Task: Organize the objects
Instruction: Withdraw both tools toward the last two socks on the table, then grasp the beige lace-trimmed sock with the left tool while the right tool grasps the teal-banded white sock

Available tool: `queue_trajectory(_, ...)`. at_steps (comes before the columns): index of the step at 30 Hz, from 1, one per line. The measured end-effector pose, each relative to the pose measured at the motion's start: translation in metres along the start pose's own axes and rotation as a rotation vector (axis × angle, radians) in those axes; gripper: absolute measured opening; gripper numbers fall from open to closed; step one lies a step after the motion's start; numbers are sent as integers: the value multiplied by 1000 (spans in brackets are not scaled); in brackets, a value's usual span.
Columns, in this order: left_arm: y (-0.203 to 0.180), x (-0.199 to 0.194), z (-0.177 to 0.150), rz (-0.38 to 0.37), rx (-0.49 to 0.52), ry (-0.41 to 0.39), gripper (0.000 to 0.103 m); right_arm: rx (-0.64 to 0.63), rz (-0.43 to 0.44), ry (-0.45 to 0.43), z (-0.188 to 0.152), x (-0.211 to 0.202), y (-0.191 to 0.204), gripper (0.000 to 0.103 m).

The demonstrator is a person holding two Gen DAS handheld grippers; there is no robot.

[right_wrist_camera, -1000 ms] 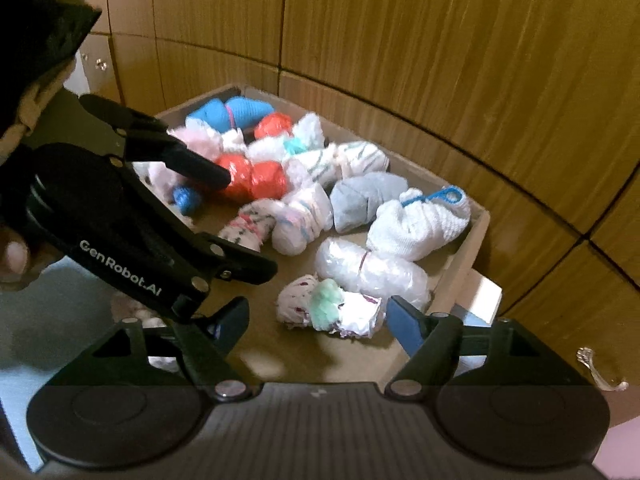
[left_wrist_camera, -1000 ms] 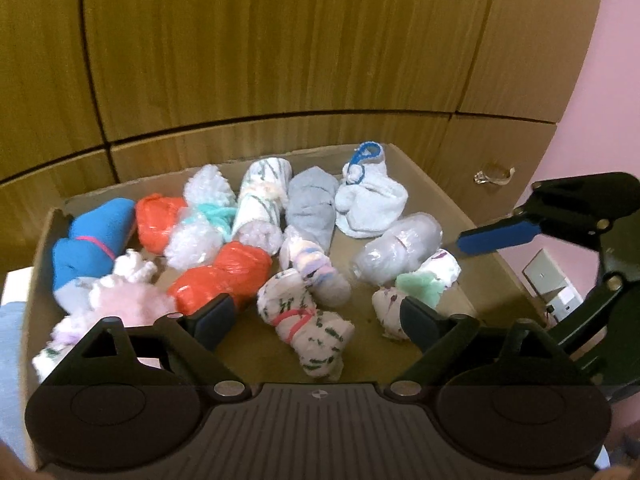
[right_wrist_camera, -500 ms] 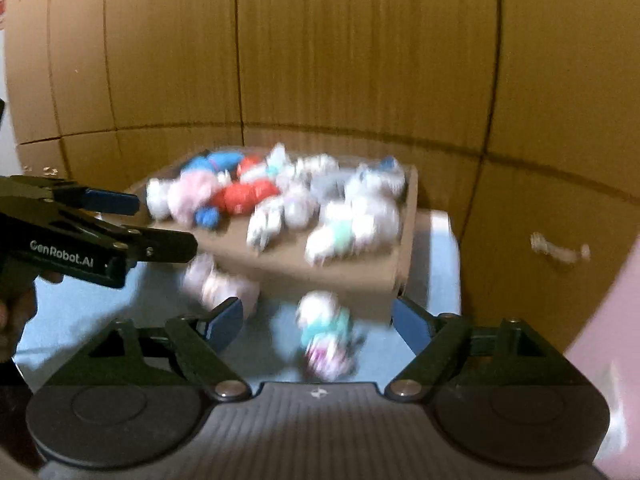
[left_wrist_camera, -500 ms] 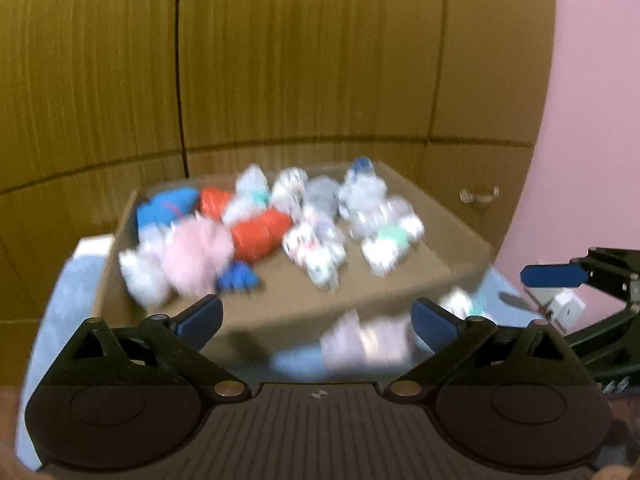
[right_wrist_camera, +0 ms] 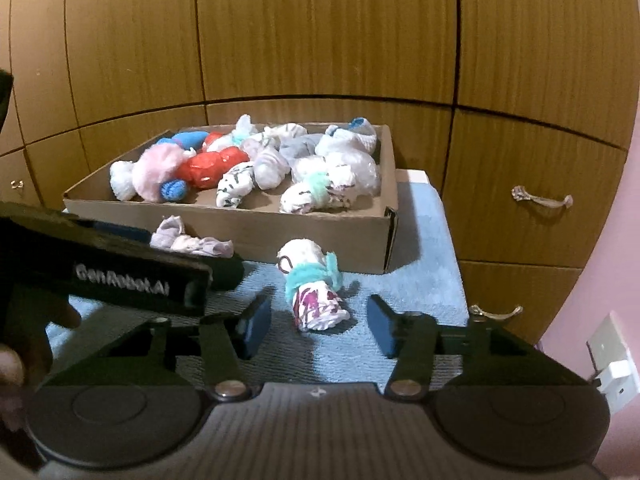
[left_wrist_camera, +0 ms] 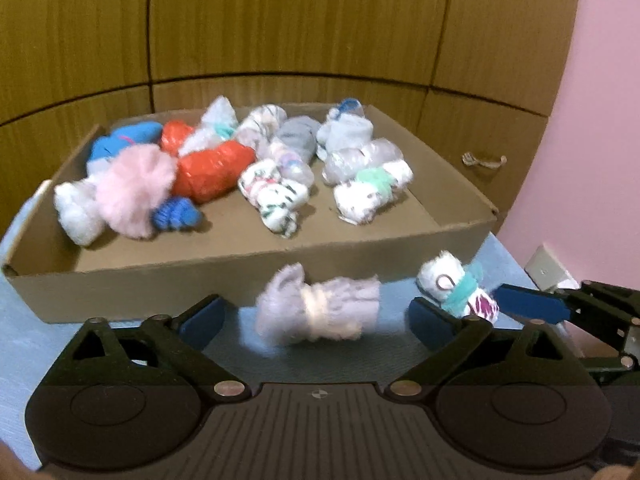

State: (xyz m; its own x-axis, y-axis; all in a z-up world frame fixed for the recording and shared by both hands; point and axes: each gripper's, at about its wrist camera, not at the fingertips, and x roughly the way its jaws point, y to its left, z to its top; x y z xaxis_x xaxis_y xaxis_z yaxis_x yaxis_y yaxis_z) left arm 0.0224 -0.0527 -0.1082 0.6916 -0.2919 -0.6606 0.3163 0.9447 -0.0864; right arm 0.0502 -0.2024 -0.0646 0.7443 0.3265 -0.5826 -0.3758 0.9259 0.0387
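Two little sock bundles lie on the soft blue cloth (right_wrist_camera: 424, 240) in front of the flat brown cardboard box (left_wrist_camera: 224, 276). One is a fuzzy pale purple sock roll with a cream band (left_wrist_camera: 316, 312). It sits between the fingers of my left gripper (left_wrist_camera: 316, 318), and my blue pads do not touch it. My left jaws stand wide and are closing a bit. The other is a white sock roll with purple marks and a teal fluffy band (right_wrist_camera: 314, 284). It lies just past the tips of my right gripper (right_wrist_camera: 316, 326), a little to the left of the middle, and my pads do not press on it. My right jaws are closing, with a clear gap on each side of the roll. The two bundles are near each other, and both are just beside the front wall of the box, outside it. Inside the box many more rolled socks lie close together: a fluffy pink ball (left_wrist_camera: 136, 188), a shiny red roll (left_wrist_camera: 212, 172), a small blue roll (left_wrist_camera: 176, 214), and white ones with dark marks (left_wrist_camera: 276, 196). Brown wooden cupboard doors (right_wrist_camera: 320, 28) stand behind the box.
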Motion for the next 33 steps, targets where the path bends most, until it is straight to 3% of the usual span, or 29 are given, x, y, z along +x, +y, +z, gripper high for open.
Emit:
queue_trajectory(6,2,1,-2,6,-35,-3,87,20,8,-14,-5,-1,-1,29)
queue_trajectory(11,5,-5,-4,39,-44,-27,68,33,20,-43,-5,-6,-2,24)
queue_trajectory(21,13,-24,-9,49,-20,-64,67,25,28,-86,-14,-24,12,20)
queue_trajectory(33,44,-77,-32,99,59,-134,67,6,74,-108,-22,-40,31,20)
